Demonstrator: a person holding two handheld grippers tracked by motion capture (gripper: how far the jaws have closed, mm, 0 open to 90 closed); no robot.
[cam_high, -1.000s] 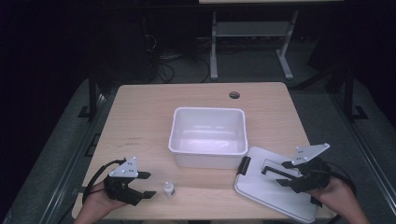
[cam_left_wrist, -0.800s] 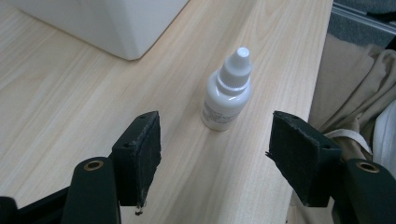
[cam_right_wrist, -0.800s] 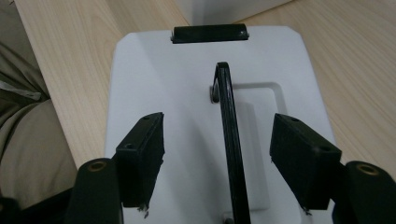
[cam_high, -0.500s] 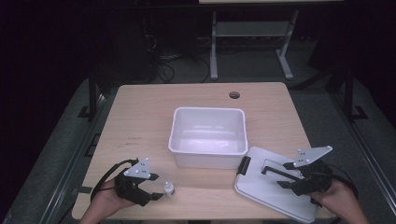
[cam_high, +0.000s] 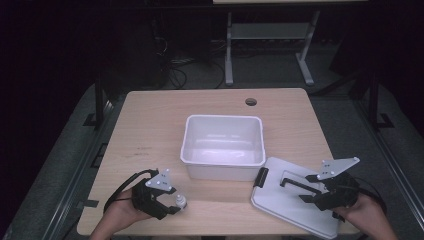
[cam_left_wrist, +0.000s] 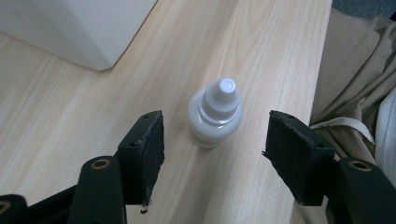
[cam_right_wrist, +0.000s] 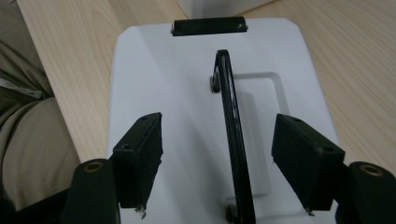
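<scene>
A small white dropper bottle (cam_high: 181, 201) (cam_left_wrist: 215, 114) stands upright near the table's front edge. My left gripper (cam_high: 174, 206) (cam_left_wrist: 217, 140) is open around it. Its jaws have just been closing, with the bottle between the pads and a gap on each side. A white lid (cam_high: 292, 200) (cam_right_wrist: 187, 102) lies flat at the front right, its black handle (cam_high: 296, 183) (cam_right_wrist: 233, 140) raised. My right gripper (cam_high: 306, 193) (cam_right_wrist: 217, 156) hovers open over the lid, and the handle runs between its pads without touching them.
An empty white bin (cam_high: 223, 118) sits in the middle of the wooden table (cam_high: 150, 130); its corner (cam_left_wrist: 84, 32) is just beyond the bottle. A cable hole (cam_high: 251, 102) lies at the back. The person's lap (cam_left_wrist: 355, 93) is close behind the front edge.
My left gripper has slid right to the bottle and now straddles it, with its jaws narrower. The right gripper and the lid have not moved.
</scene>
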